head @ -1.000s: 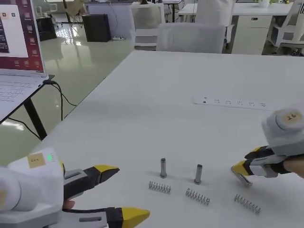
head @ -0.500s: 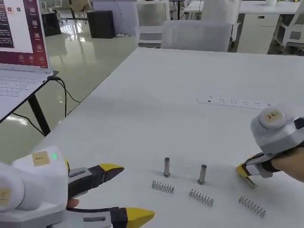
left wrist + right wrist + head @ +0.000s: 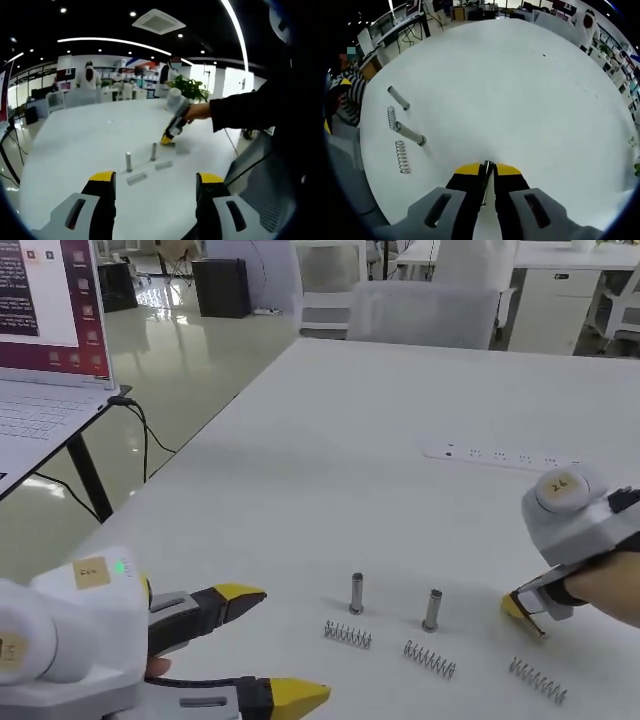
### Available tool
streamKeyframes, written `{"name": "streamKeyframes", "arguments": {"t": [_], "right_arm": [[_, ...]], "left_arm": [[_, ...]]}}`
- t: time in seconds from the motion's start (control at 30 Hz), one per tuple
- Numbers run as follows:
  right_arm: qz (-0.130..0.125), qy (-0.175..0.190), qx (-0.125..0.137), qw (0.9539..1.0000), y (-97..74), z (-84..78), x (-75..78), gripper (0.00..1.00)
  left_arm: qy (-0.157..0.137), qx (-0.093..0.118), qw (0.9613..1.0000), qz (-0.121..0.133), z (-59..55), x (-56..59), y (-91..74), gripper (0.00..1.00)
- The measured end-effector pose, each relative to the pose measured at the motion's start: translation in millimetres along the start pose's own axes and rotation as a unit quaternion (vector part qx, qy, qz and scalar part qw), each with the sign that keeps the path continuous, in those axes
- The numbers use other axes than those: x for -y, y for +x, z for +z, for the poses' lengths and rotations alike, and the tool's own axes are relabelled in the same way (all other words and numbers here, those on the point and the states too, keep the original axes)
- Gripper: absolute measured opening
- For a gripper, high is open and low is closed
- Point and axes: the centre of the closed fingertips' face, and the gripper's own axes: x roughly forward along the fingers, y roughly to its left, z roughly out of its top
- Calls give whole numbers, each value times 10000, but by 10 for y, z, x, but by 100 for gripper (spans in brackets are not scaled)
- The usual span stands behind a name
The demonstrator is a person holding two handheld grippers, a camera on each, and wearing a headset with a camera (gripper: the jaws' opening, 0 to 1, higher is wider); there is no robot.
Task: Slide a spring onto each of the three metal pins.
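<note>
The third metal pin (image 3: 485, 179), slim and grey, is being tipped steeper than a second ago by the right gripper (image 3: 522, 608), jaws clamped on it, so it is being stood near the two upright pins (image 3: 357, 592). Three springs (image 3: 430, 659) are lying unthreaded on the table (image 3: 380, 470). The left gripper (image 3: 275, 644) is hovering, jaws apart.

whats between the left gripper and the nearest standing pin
One loose spring lying flat just short of that pin, seen in the left gripper view ahead of the left gripper.

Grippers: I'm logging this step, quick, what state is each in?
Left gripper: open, holding nothing.
Right gripper: shut on a metal pin.
</note>
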Motion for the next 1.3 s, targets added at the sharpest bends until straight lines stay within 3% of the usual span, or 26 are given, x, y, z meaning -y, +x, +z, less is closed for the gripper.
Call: {"name": "streamKeyframes", "arguments": {"t": [0.2,0.5,0.63,1.3], "right_arm": [[-6,131,-2,9999,-29,-40,-34,5],[163,309,557,9978,-355,13,-130,5],[200,279,766,9965,-459,25,-198,5],[260,173,1083,9936,-452,60,-308,5]], "left_arm": [[12,1,10000,-3,0,-1,-6,60],[75,1,10000,-20,21,-16,-21,60],[107,49,9999,-26,80,-26,-26,59],[138,190,9997,-28,228,-13,37,59]]}}
